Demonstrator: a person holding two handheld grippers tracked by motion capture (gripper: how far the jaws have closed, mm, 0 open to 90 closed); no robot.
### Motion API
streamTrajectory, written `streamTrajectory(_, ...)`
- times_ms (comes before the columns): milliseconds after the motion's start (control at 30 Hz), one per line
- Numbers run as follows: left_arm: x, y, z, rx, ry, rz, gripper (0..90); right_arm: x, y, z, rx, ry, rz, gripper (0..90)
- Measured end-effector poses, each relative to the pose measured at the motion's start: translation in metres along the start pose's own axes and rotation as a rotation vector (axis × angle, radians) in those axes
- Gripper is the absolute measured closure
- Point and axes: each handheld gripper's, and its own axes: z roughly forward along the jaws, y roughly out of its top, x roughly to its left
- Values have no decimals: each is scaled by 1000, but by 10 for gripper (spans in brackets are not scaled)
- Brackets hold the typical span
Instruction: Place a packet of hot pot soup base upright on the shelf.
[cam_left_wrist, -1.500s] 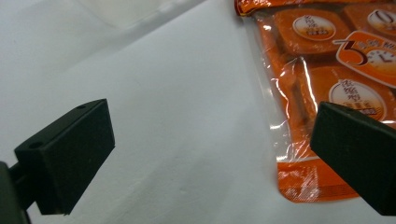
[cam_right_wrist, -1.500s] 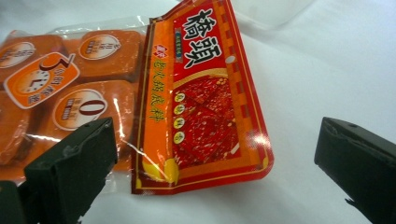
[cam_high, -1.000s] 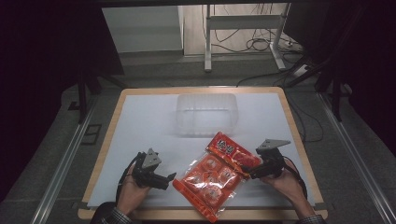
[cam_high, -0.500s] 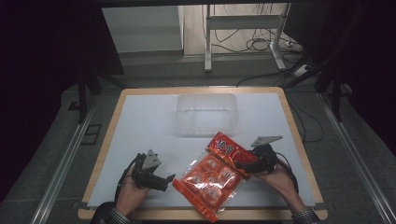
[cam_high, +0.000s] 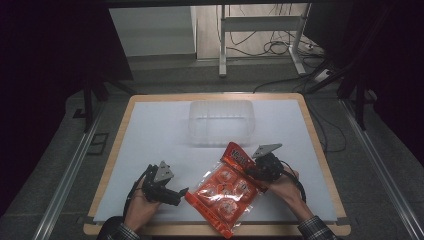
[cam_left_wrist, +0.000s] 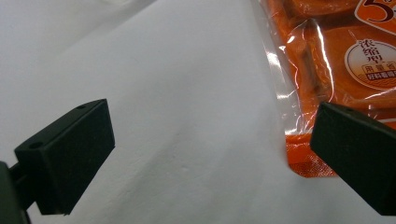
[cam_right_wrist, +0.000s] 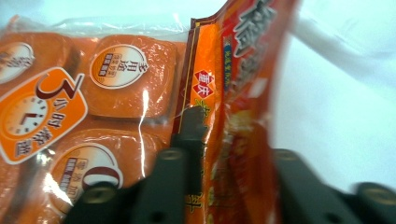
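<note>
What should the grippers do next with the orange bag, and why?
Probably lift the orange bag toward the clear box. The right gripper is already shut on its top edge, while the left gripper sits open beside its lower corner, so it could close there to steady it.

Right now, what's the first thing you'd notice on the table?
The shiny orange plastic packet of sauce blocks jumps out, lying at the near edge of the white table. The right tongs pinch its red top flap, while the left tongs wait open just beside its near corner. Behind it stands a clear plastic tub, easy to miss.
</note>
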Motion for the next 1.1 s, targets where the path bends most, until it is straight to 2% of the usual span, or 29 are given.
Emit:
streamTrajectory(33,0,0,0,0,1,1,0,0,1,0,3,1,-9,877)
streamTrajectory(167,0,0,0,0,1,-3,0,2,3,-3,-8,53,-28,890)
streamTrajectory(333,0,0,1,0,1,-5,0,8,8,-10,-6,40,-42,890)
streamTrajectory(433,1,0,1,3,4,-2,0,9,12,-16,-17,42,-34,890)
streamTrajectory(667,3,-1,-1,-15,7,-16,0,12,29,-40,-67,65,-22,890)
streamTrajectory(733,4,-1,-1,-20,9,-21,0,15,35,-47,-76,70,-30,891)
streamTrajectory(1033,7,-1,-4,-44,12,-47,0,34,66,-83,-143,152,-88,891)
streamTrajectory(1100,7,-2,-4,-43,13,-51,0,39,73,-88,-145,154,-105,891)
